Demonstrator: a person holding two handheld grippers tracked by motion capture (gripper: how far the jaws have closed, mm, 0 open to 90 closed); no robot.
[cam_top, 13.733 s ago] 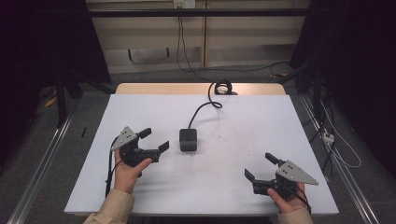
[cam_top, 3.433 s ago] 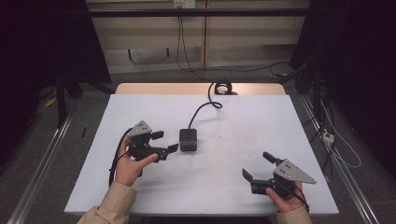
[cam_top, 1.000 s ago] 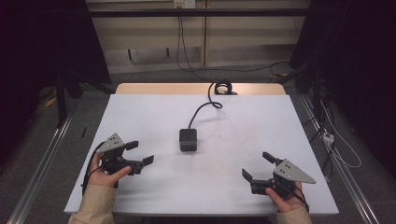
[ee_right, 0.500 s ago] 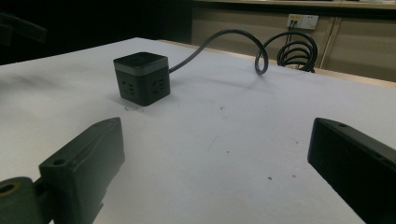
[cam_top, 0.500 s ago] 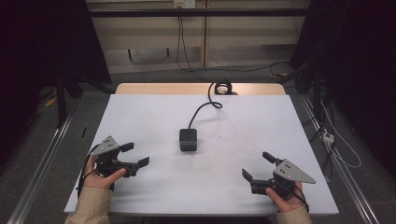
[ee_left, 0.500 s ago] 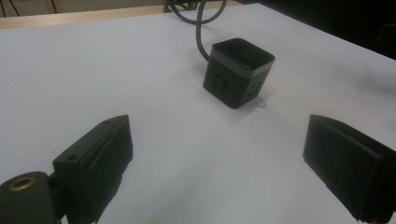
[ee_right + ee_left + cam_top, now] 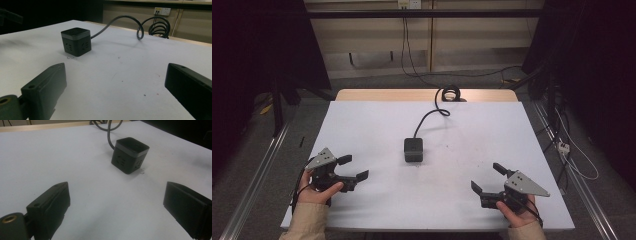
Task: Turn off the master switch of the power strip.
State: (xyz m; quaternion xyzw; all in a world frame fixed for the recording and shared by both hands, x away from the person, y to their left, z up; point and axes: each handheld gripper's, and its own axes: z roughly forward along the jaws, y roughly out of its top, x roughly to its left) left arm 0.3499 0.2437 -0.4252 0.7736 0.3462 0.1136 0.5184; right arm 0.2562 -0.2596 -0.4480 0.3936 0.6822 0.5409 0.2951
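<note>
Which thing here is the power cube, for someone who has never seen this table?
Start at the white table. Near its middle sits a small black cube with socket holes on its sides. A black cable runs from it to a coil at the far edge, marking it out from both grippers.

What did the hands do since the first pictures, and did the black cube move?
The left claw went toward the black cube, almost up to it, then pulled back toward the table's near left corner. It stayed open and took hold of nothing. The right claw stayed open near the near right corner. The cube and its cable have not moved on the white table.
</note>
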